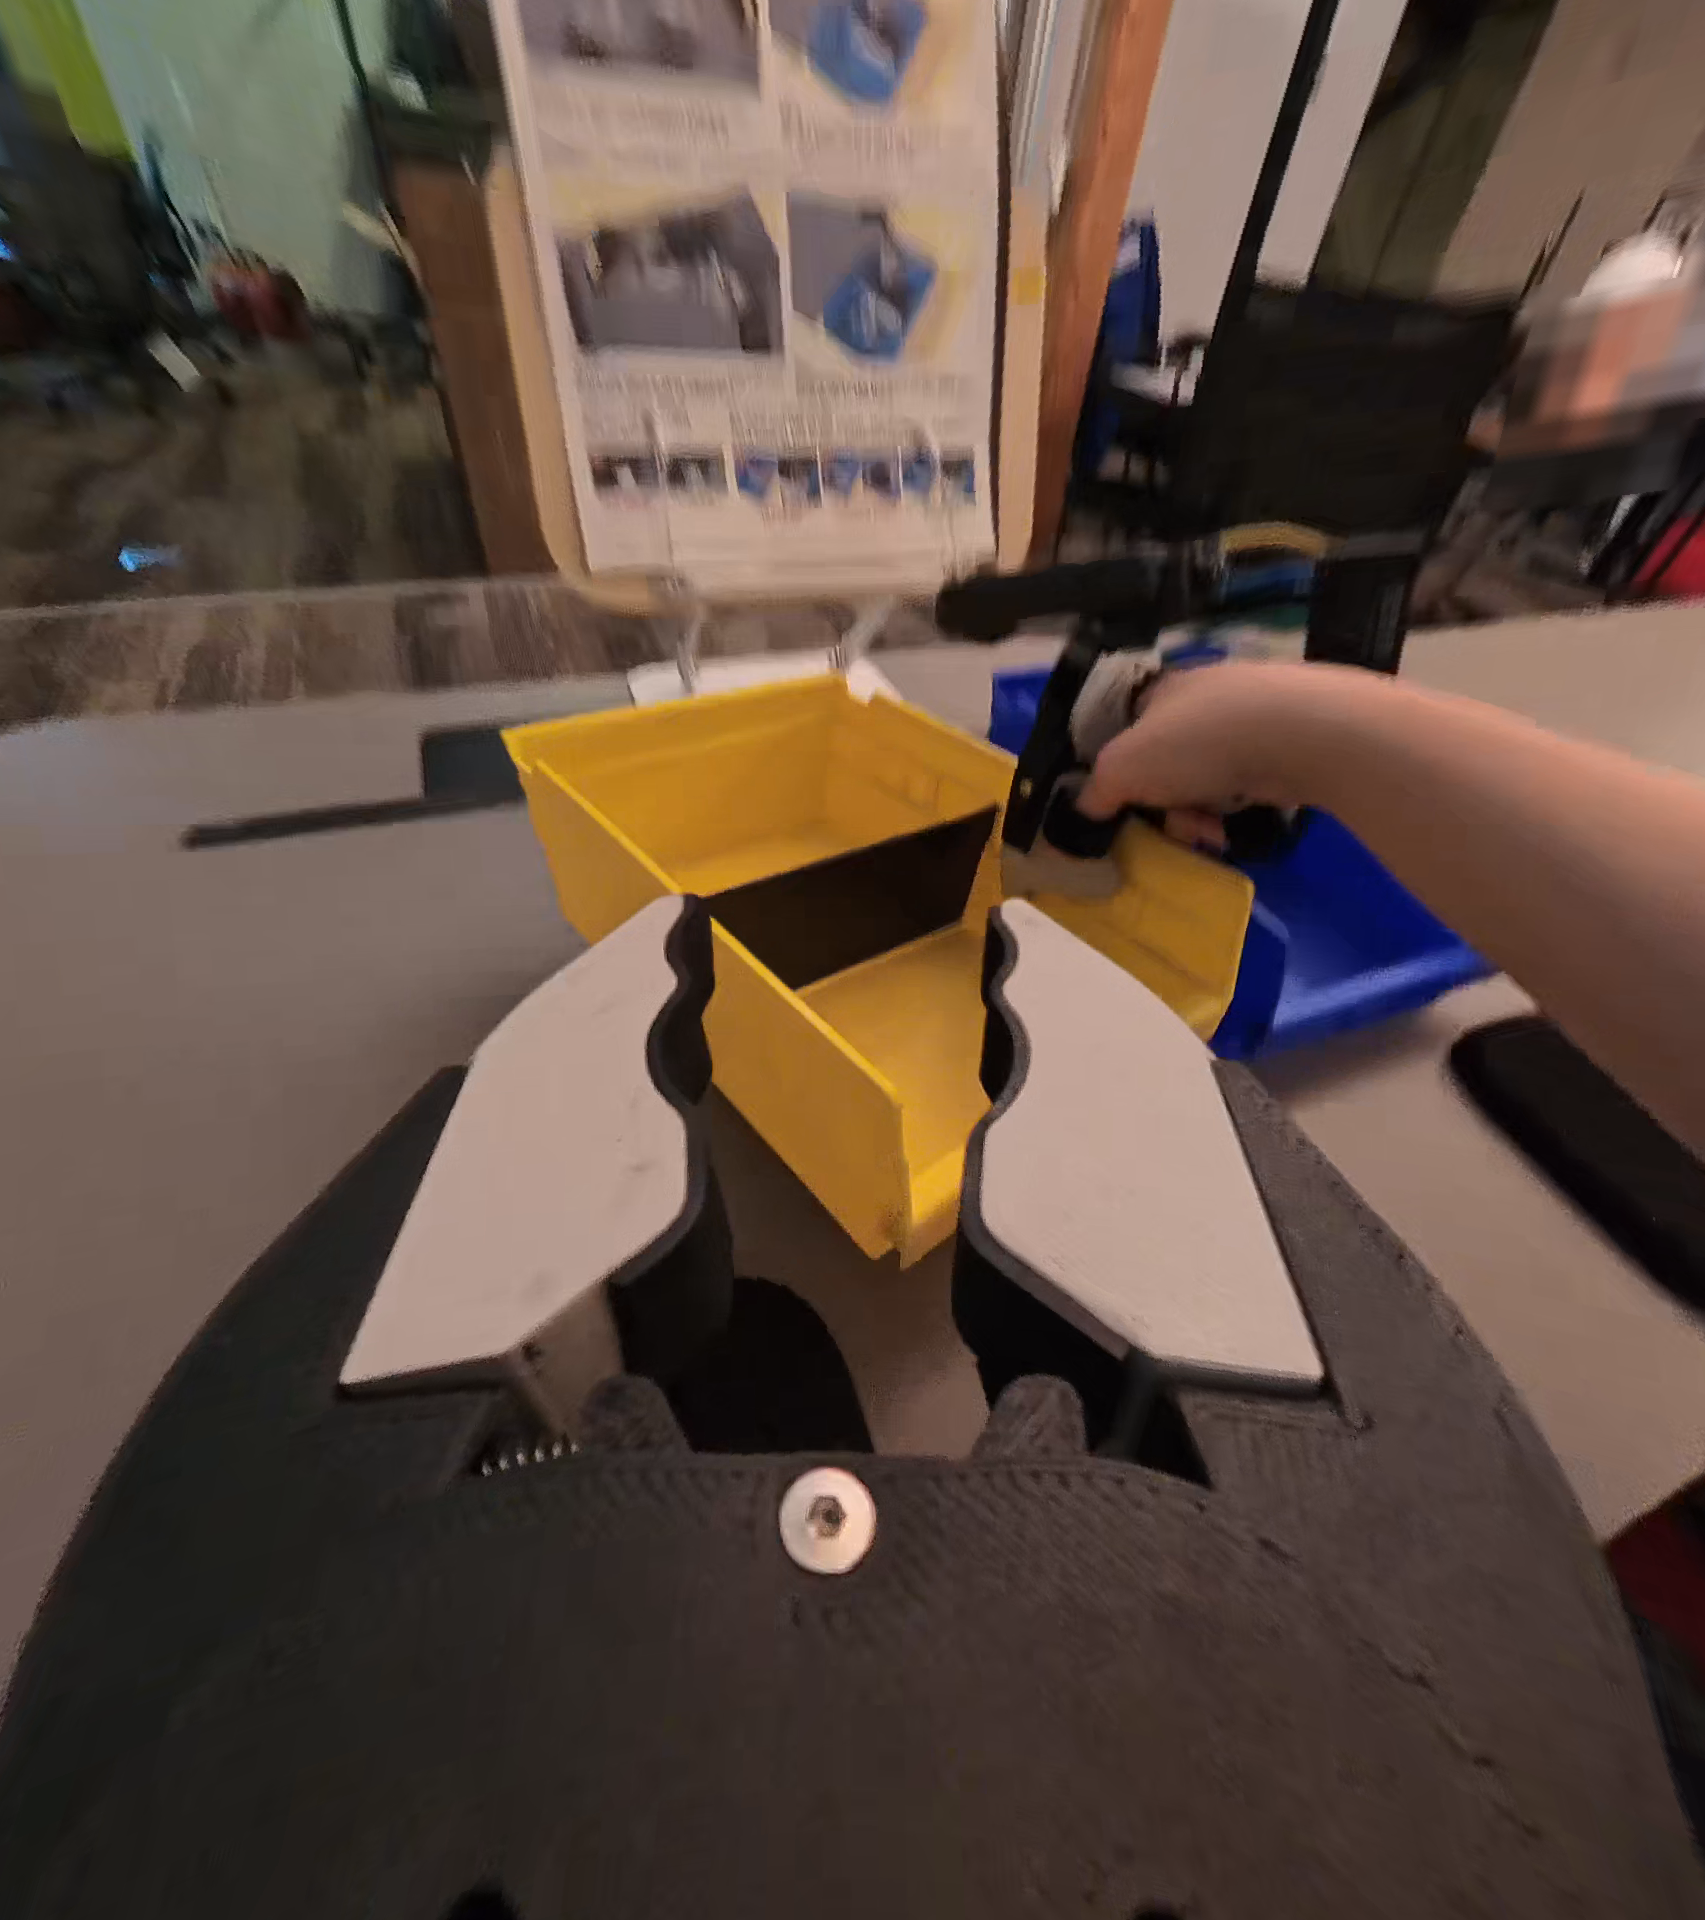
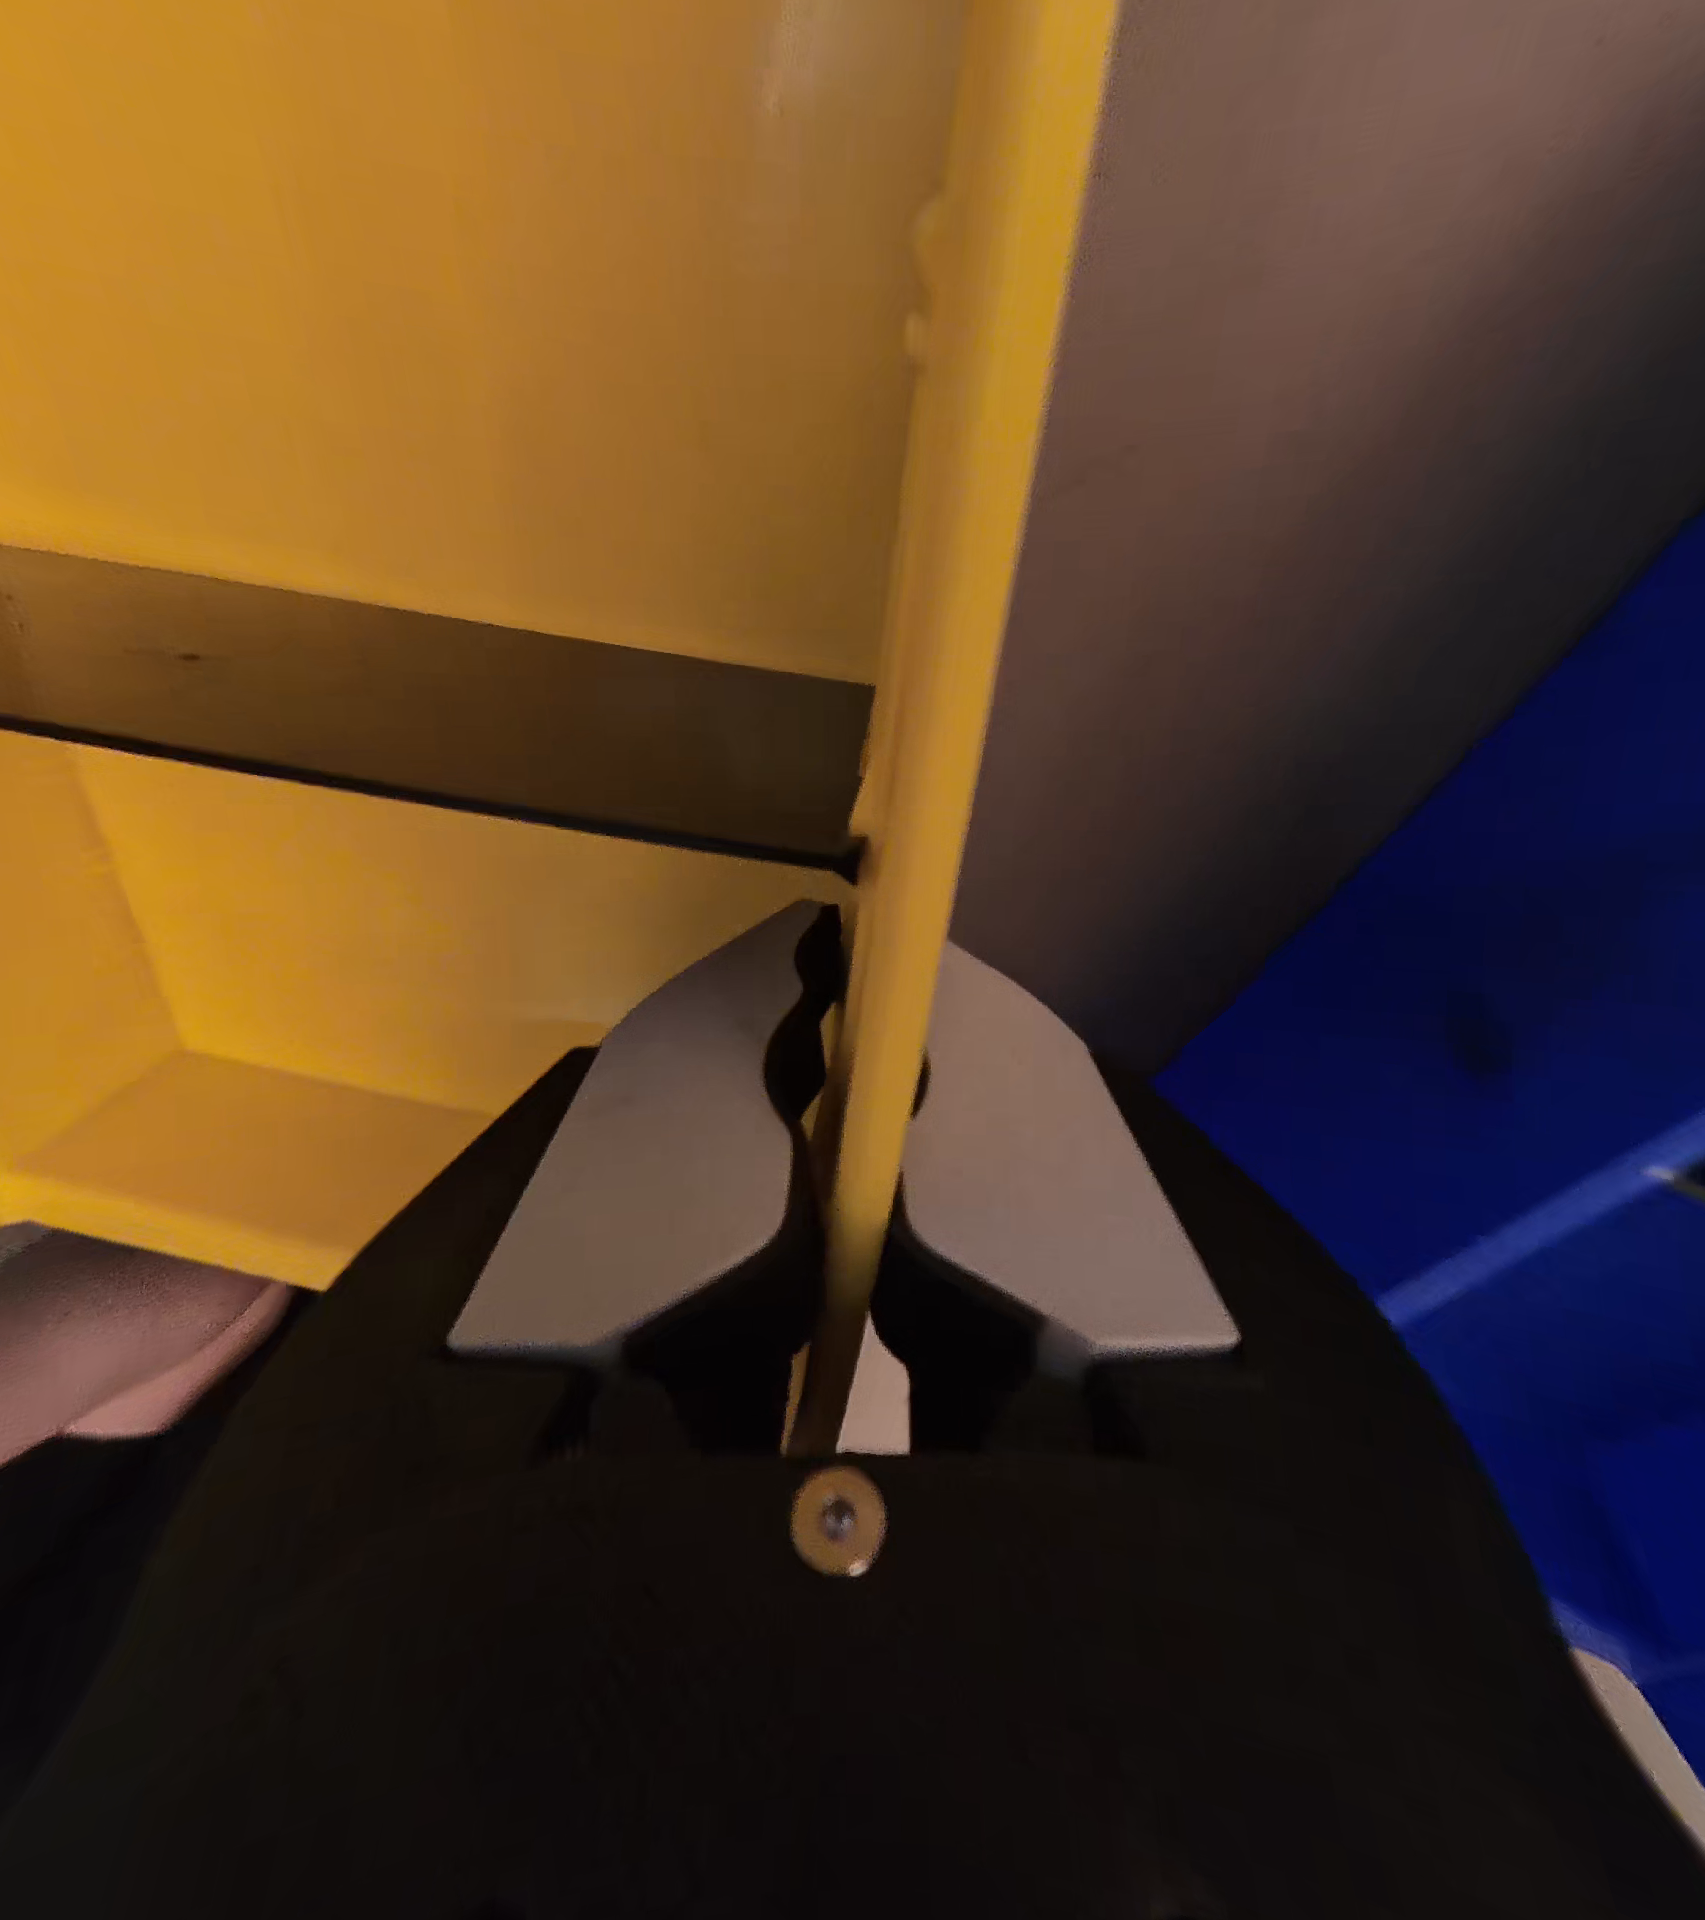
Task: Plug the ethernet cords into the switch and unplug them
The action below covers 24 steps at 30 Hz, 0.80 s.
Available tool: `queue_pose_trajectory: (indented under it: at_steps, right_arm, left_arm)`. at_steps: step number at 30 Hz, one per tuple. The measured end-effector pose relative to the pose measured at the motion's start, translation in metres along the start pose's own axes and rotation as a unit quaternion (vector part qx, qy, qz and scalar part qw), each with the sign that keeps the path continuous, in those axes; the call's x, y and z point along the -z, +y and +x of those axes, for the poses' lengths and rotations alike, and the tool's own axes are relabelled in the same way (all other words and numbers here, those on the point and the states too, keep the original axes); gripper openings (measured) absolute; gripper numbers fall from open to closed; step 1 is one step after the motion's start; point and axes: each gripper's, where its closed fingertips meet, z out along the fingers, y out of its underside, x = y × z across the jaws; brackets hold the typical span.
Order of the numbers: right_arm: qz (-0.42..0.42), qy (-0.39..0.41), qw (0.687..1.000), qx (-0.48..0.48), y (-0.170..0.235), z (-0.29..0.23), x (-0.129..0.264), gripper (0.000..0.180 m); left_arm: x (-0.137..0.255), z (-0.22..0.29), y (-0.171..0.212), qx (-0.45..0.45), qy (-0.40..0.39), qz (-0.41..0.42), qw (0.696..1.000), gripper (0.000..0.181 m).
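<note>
- The left gripper (image 1: 837, 1023), black-bodied with grey finger plates, hovered above the grey tabletop (image 1: 152, 1039) with its jaws spread wide and nothing between them; the near corner of the yellow plastic bin (image 1: 775, 790) showed through the gap.
- The right gripper (image 2: 869, 1049) had its fingers pressed nearly together on the thin side wall of that same yellow bin, one finger inside and one outside.
- In the left wrist view a person's bare hand (image 1: 1180, 748) held the right gripper at the bin's far right wall.
- One black divider panel (image 1: 858, 894) crossed the yellow bin, splitting it into two compartments; both looked empty.
- No ethernet cord and no switch showed in either view, so where they lay could not be told.
- Judged from this, the plugging had not begun; the step in hand looked like shifting or steadying the bin.
- The next move would probably call for letting go of the wall and finding the cords and the switch.
- Count: two grippers, one yellow bin, one blue plastic bin (image 1: 1347, 935) just behind it, one blurred poster (image 1: 775, 291) standing beyond.
</note>
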Motion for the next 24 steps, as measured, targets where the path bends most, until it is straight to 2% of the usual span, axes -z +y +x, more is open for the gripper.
queue_pose_trajectory:
  at_steps: [1, 4, 7, 11, 14, 16, 19, 24]
  right_arm:
    - [0.004, -0.009, 1.0, 0.011, -0.001, -0.005, 0.01, 0.004]
    - [0.026, -0.034, 0.998, 0.047, -0.003, -0.014, 0.063, 0.005]
    - [0.064, -0.049, 0.995, 0.064, 0.009, -0.002, 0.147, 0.004]
    - [0.129, -0.036, 0.99, 0.046, 0.058, 0.052, 0.269, 0.004]
    - [0.168, -0.005, 0.986, -0.014, 0.114, 0.118, 0.33, 0.004]
    - [0.182, 0.022, 0.98, -0.071, 0.156, 0.17, 0.349, 0.004]
    - [0.188, 0.065, 0.966, -0.162, 0.218, 0.251, 0.347, 0.004]
    - [0.152, 0.112, 0.94, -0.283, 0.3, 0.362, 0.283, 0.004]
  left_arm:
    - [0.01, -0.001, -0.013, 0.002, -0.007, 0.028, 1.0, 0.05]
    - [0.033, -0.005, -0.035, 0.005, -0.031, 0.068, 0.997, 0.06]
    - [0.027, -0.003, -0.03, 0.023, -0.017, 0.032, 0.999, 0.073]
    - [-0.041, 0.039, 0.006, 0.076, 0.118, -0.075, 0.987, 0.076]
    - [-0.114, 0.092, 0.039, 0.103, 0.213, -0.164, 0.958, 0.075]
    - [-0.168, 0.117, 0.065, 0.089, 0.218, -0.216, 0.948, 0.075]
    - [-0.228, 0.147, 0.096, 0.089, 0.219, -0.289, 0.928, 0.077]
    - [-0.28, 0.172, 0.13, 0.068, 0.193, -0.404, 0.891, 0.077]
